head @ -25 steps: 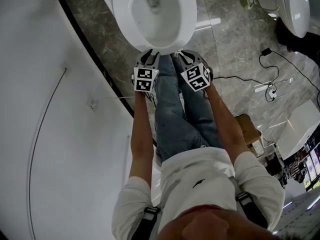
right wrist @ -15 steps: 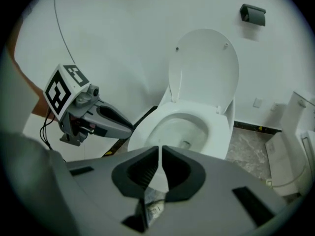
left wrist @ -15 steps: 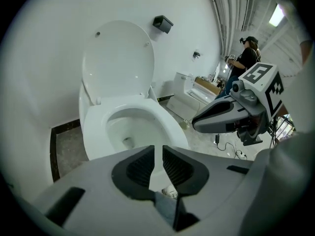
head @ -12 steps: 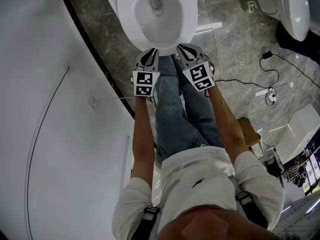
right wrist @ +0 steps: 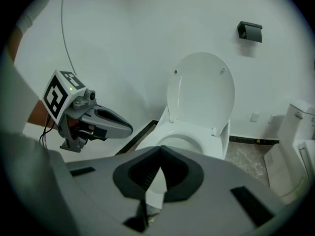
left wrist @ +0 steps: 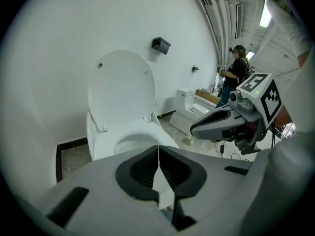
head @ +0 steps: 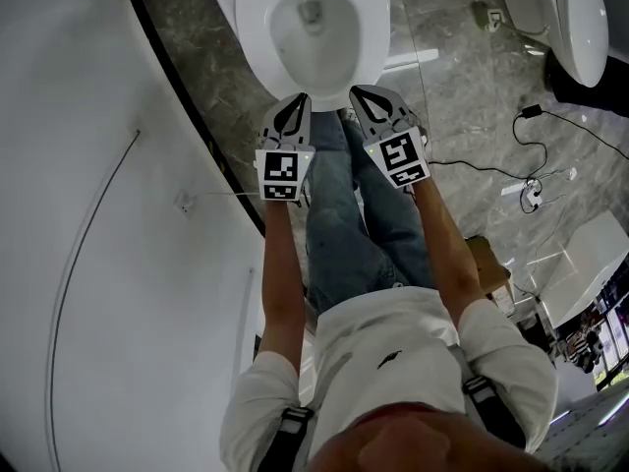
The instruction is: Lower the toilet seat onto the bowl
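A white toilet bowl (head: 254, 37) stands on the marble floor straight ahead of me. Its seat (left wrist: 120, 87) stands upright against the wall, and it shows the same way in the right gripper view (right wrist: 202, 90). I cannot tell the seat's ring from the lid. My left gripper (head: 295, 101) hangs just short of the bowl's front rim. Its tips meet, with nothing between them (left wrist: 158, 149). My right gripper (head: 366, 94) hangs beside it at the same height, shut and empty (right wrist: 160, 149). Neither gripper touches the toilet.
A white wall curves along the left. A second toilet (head: 580, 8) stands at the far right, with cables (head: 536, 155) and a cardboard box (head: 491, 259) on the floor. Another person (left wrist: 236, 75) stands at the back of the room. A black box (left wrist: 161, 44) hangs on the wall.
The left gripper's jaws have come together. Both grippers have edged a little forward toward the bowl's front rim.
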`<action>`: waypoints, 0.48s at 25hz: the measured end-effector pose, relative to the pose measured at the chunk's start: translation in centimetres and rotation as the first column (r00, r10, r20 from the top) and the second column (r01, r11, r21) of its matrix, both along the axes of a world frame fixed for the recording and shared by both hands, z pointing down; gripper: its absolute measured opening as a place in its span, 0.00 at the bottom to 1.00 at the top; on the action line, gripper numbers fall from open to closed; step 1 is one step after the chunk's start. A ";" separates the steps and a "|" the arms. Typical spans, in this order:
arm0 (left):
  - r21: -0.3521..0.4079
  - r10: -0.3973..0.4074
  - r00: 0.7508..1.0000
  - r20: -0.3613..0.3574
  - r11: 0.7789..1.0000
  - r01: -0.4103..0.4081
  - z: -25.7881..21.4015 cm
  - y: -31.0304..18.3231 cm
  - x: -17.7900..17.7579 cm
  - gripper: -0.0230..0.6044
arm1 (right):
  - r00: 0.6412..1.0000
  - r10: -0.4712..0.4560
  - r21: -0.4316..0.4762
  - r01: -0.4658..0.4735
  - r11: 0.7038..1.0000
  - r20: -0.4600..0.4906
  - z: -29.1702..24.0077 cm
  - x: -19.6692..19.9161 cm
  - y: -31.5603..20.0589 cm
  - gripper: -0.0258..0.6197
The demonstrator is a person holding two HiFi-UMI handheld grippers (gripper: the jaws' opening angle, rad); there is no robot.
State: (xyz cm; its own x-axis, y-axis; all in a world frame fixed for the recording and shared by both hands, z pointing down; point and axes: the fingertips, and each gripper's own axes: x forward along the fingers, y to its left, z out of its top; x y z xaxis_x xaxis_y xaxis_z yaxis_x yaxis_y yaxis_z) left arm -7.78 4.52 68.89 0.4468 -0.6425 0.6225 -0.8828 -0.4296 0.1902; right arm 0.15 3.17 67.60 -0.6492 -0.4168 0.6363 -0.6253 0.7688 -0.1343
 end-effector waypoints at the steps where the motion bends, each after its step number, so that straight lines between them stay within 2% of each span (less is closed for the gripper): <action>1: 0.005 0.000 1.000 0.000 1.000 0.000 -0.2 -0.1 0.0 0.09 | 1.000 0.003 0.004 -0.003 1.000 0.002 -0.2 0.0 -0.1 0.09; 12: 0.052 -0.003 1.000 -0.007 0.999 0.003 -2.8 -1.0 -0.1 0.08 | 0.999 0.042 0.047 -0.043 0.998 0.020 -3.0 0.4 -1.3 0.09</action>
State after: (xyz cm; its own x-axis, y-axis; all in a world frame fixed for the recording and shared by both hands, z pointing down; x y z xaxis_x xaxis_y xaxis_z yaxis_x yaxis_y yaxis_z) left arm -7.89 3.56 66.08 0.4490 -0.6756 0.5848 -0.8828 -0.4365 0.1735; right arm 0.52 1.90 64.58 -0.6420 -0.4734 0.6031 -0.6551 0.7474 -0.1106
